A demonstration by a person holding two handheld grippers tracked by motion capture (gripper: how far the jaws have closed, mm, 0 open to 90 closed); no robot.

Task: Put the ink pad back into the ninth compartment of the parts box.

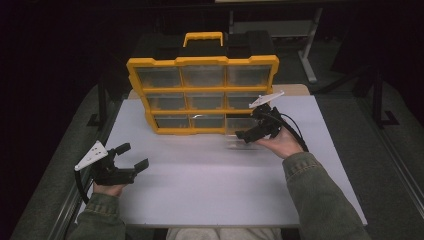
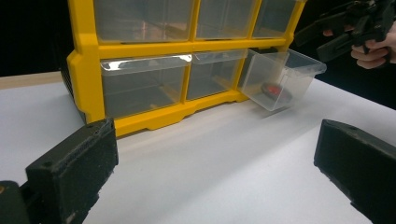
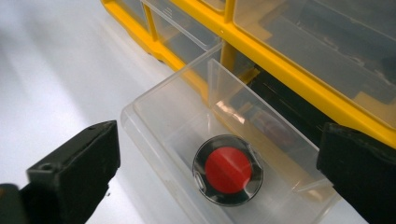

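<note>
Right gripper [image 1: 248, 131]: held over the front of the pulled-out drawer, tilted down toward it; its 2 black jaws stand wide apart with nothing clamped between them.
Round black disc with a red centre [image 3: 228, 170]: lies flat on the drawer floor, directly below the gap between the right gripper's jaws and apart from both of them; in the left gripper view it shows through the clear wall [image 2: 273, 91].
Clear plastic drawer [image 3: 163, 112]: the bottom-right 1 of the cabinet, drawn partway out toward the right gripper, open top facing up, its back end still in the frame; its near rim sits just under the jaws.
Yellow plastic organiser cabinet with 9 clear drawers in 3 rows [image 1: 202, 88]: stands upright on the table beyond the right gripper, yellow carry handle on top; the other 8 drawers are pushed in.
Left gripper [image 1: 131, 157]: held low near the table's left edge, well apart from the cabinet and from the right gripper; jaws spread wide, nothing between them, pointing toward the cabinet's front.
White table top [image 1: 200, 175]: bare surface stretches between the left gripper's jaws and the cabinet.
Hands: green sleeves reach in behind both grippers; the right hand [image 1: 280, 142] cradles its gripper from below.
</note>
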